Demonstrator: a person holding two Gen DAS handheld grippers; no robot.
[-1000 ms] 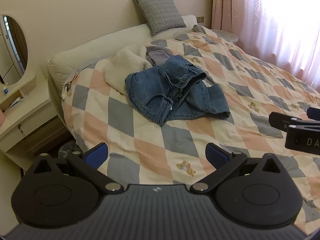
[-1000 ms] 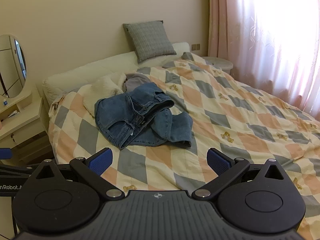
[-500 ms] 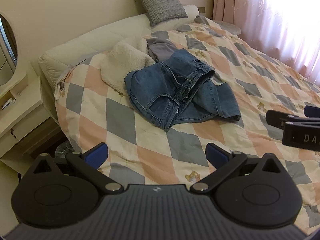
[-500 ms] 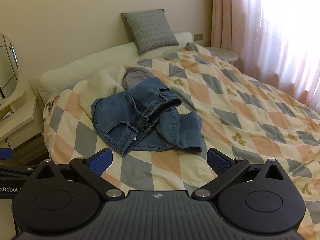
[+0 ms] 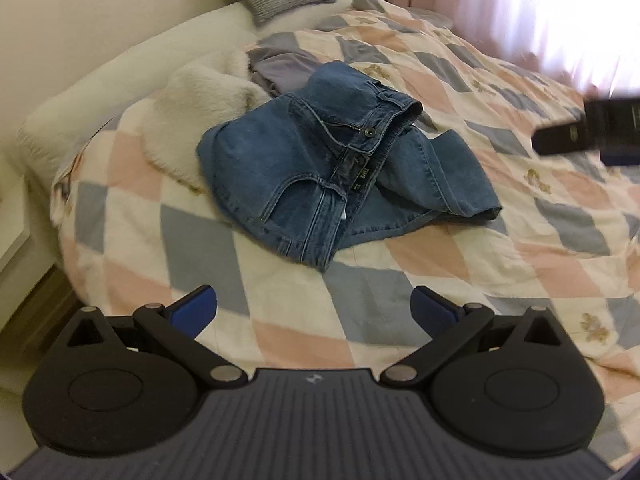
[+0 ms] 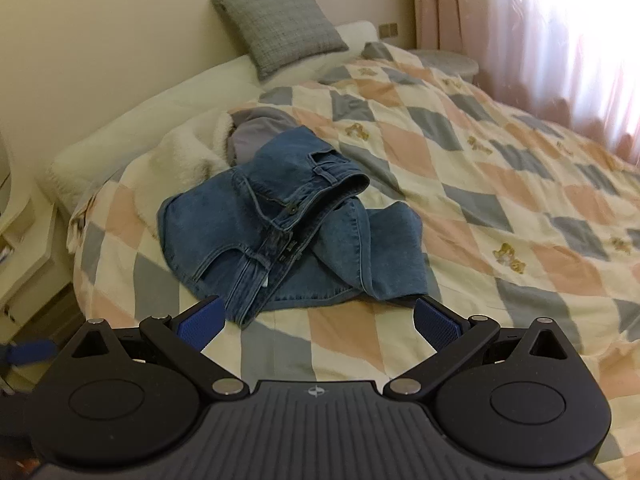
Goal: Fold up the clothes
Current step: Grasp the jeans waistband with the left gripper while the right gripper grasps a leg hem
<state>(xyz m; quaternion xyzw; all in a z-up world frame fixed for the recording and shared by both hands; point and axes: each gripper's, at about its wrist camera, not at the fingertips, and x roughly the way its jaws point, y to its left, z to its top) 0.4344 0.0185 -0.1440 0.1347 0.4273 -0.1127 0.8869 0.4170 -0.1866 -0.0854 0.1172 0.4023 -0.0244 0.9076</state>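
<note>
1. Both grippers have closed in on the bed since a second ago; the jeans now loom larger in each wrist view, and the cushion has slid toward the top edge in the left view.
2. Left gripper is spread wide and holds nothing, above the near edge of the quilt.
3. Right gripper is likewise wide and empty, just short of the denim's near hem.
4. Jeans lie crumpled mid-bed, waistband unbuttoned, legs bunched to the right, partly over a fleecy cream garment and a grey one on the far side.
5. Nothing is folded yet: grasping, spreading flat and folding all appear to remain.
</note>
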